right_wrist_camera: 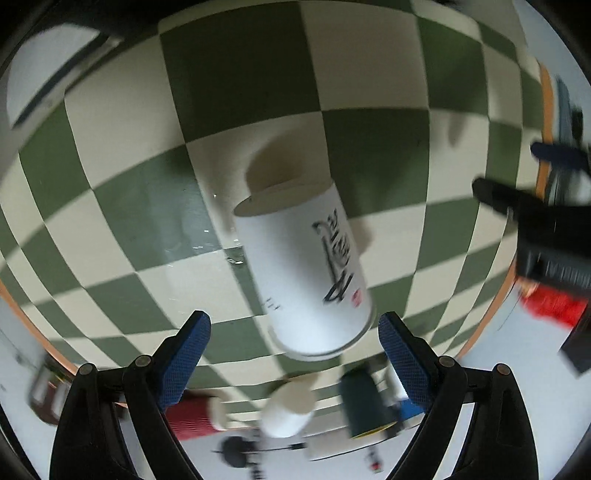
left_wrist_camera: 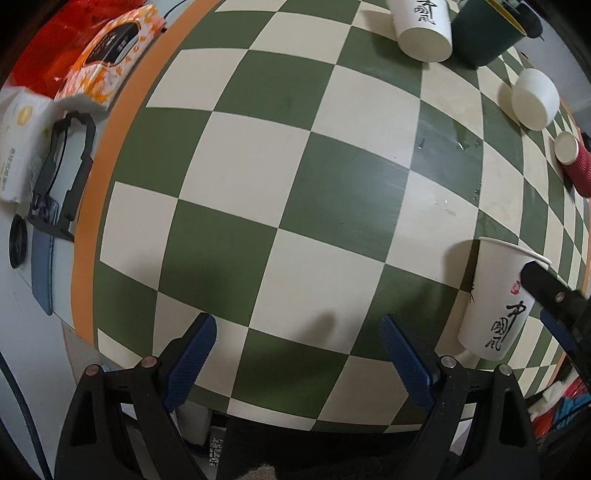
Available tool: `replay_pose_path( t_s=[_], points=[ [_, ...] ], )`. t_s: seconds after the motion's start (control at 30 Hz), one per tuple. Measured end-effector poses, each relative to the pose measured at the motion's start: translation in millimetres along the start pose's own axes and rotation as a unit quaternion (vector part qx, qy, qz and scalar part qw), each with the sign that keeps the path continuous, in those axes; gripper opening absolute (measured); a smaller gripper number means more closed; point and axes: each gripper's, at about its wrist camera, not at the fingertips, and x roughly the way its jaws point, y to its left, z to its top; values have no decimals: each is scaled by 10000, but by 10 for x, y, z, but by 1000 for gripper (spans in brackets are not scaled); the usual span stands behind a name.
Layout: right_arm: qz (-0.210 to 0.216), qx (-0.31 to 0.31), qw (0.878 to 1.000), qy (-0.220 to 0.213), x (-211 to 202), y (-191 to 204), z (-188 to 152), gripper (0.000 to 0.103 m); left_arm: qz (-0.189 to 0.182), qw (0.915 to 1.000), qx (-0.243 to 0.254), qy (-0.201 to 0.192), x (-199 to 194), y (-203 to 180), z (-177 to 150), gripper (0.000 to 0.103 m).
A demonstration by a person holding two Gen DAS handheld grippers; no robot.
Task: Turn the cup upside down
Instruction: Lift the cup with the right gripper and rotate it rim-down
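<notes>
A white paper cup with black calligraphy (right_wrist_camera: 306, 266) stands upside down on the green-and-cream checkered cloth, between my right gripper's fingers but clear of both blue pads. My right gripper (right_wrist_camera: 294, 332) is open; the view is blurred by motion. The same cup shows in the left wrist view (left_wrist_camera: 495, 299) at the right edge, rim on the cloth, with a black finger (left_wrist_camera: 546, 284) of the right gripper beside it. My left gripper (left_wrist_camera: 298, 334) is open and empty over the near part of the cloth.
Other cups stand upside down at the far edge: a white calligraphy cup (left_wrist_camera: 424, 33), a dark green cup (left_wrist_camera: 484, 37), a small white cup (left_wrist_camera: 535, 99), a red ribbed cup (left_wrist_camera: 576, 162). Tissue packs (left_wrist_camera: 107, 59) and a black holder (left_wrist_camera: 62, 173) lie left of the cloth.
</notes>
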Motion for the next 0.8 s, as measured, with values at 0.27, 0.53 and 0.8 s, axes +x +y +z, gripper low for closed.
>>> replay_pose_path(
  t_s=[0.27, 0.53, 0.8],
  points=[
    [-331, -1085, 9935, -136, 169, 206, 76, 94, 44, 9999, -133, -9, 42, 121, 15, 91],
    [-291, -1263, 9914, -206, 277, 149, 141, 94, 57, 9998, -186, 0, 64, 246, -4, 91],
    [-101, -998, 9947, -243, 316, 27, 124, 86, 80, 9999, -106, -37, 22, 112, -5, 91]
  ],
)
